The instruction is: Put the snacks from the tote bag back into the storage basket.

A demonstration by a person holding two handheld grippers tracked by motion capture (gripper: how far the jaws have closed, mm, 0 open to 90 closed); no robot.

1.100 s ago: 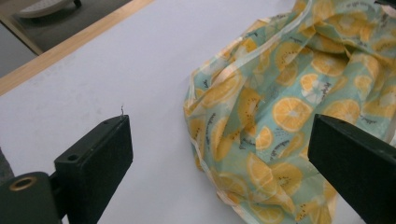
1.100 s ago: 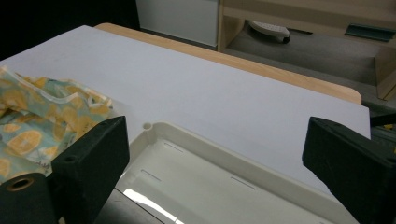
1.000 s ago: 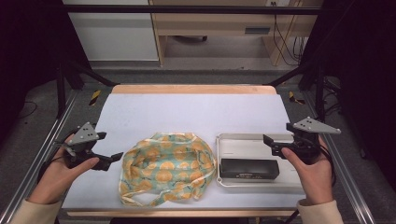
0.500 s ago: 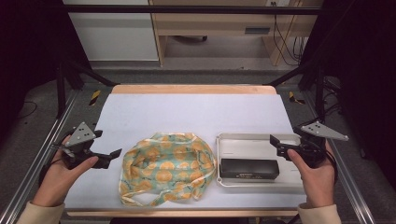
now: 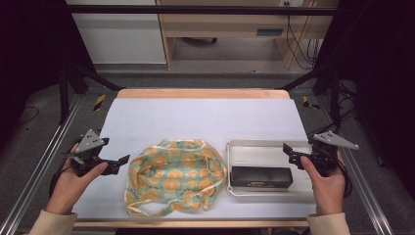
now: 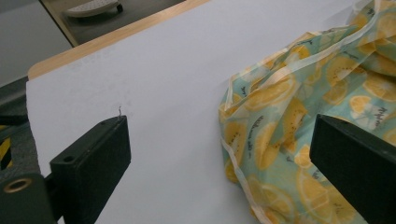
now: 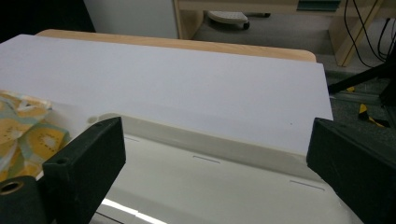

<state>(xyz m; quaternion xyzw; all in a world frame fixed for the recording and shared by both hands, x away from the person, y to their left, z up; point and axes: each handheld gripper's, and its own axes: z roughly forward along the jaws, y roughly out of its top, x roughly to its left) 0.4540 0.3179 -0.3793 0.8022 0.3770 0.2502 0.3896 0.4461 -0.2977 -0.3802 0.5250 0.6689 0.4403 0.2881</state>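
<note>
orange-and-teal lemon-print cloth, a drawstring bag (image 5: 175, 175), lies crumpled on the white table (image 5: 205, 115) near the front edge, left of centre. i hold the left gripper (image 5: 116, 163) just left of the bag, its jaws spread wide and gripping nothing; in the left gripper view the bag (image 6: 308, 102) sits ahead between the jaws, not touching them. to the right of the bag, a white tray (image 5: 254, 152) rests touching its edge, with a black box (image 5: 261, 176) lying in the tray's near half. my right gripper (image 5: 288, 152) hovers at the tray's right end, jaws likewise released, and the tray's far wall (image 7: 210, 140) shows between them.
</note>
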